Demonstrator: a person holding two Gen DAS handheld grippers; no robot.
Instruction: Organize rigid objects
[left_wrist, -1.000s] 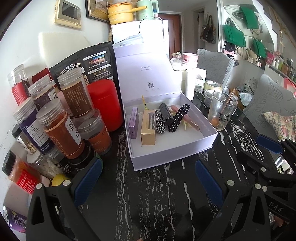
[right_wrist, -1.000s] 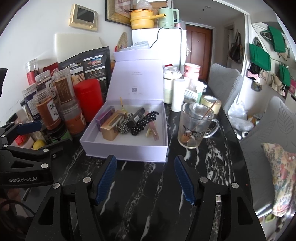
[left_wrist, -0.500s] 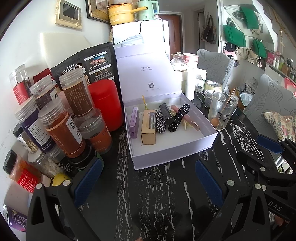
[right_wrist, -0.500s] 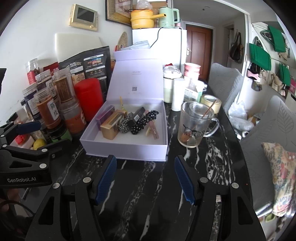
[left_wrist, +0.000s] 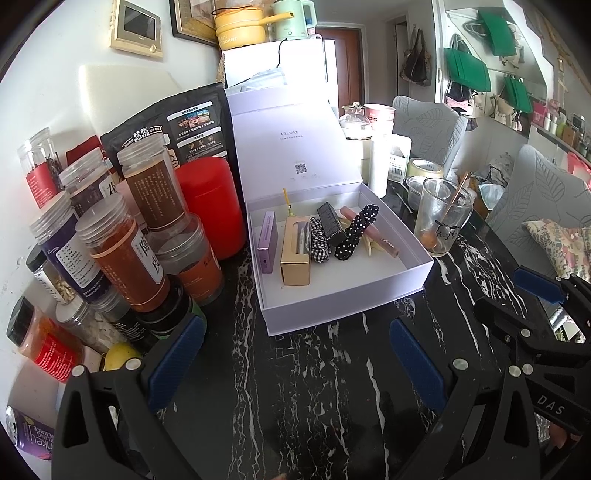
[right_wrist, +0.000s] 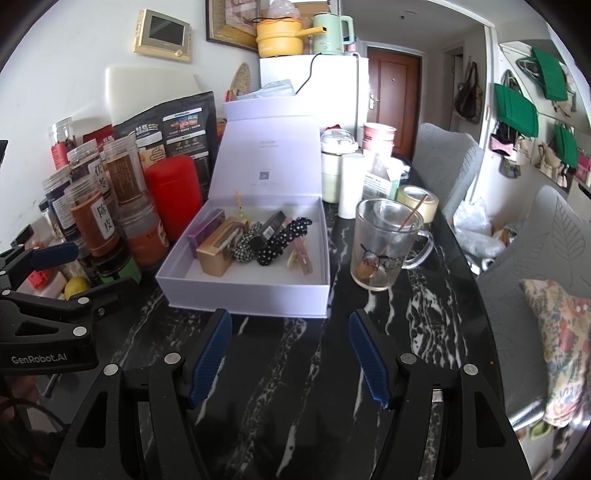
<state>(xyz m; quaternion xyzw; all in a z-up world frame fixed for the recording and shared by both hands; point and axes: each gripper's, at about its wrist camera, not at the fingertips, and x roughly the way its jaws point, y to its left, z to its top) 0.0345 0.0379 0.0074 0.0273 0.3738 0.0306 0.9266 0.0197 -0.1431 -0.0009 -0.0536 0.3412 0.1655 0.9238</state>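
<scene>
An open lilac gift box (left_wrist: 347, 295) (right_wrist: 251, 295) stands on the black marble table, its lid upright behind it. Inside lie a purple slim box (left_wrist: 268, 242), a gold carton (left_wrist: 295, 254) (right_wrist: 218, 254), a checkered scrunchie (left_wrist: 319, 245), a black tube (left_wrist: 330, 223), a polka-dot hair clip (left_wrist: 356, 232) (right_wrist: 284, 238) and a pink stick (left_wrist: 373, 234). My left gripper (left_wrist: 295, 354) is open and empty, just in front of the box. My right gripper (right_wrist: 290, 350) is open and empty, also in front of the box.
Several plastic jars (left_wrist: 122, 258) and a red canister (left_wrist: 210, 203) crowd the table left of the box. A glass mug (right_wrist: 384, 243) with a stick stands to its right, with a tape roll (right_wrist: 417, 197) behind. Grey chairs (right_wrist: 535, 251) flank the table's right edge.
Both grippers stay open and almost still; the left view has shifted very slightly. Nothing in the box has moved.
</scene>
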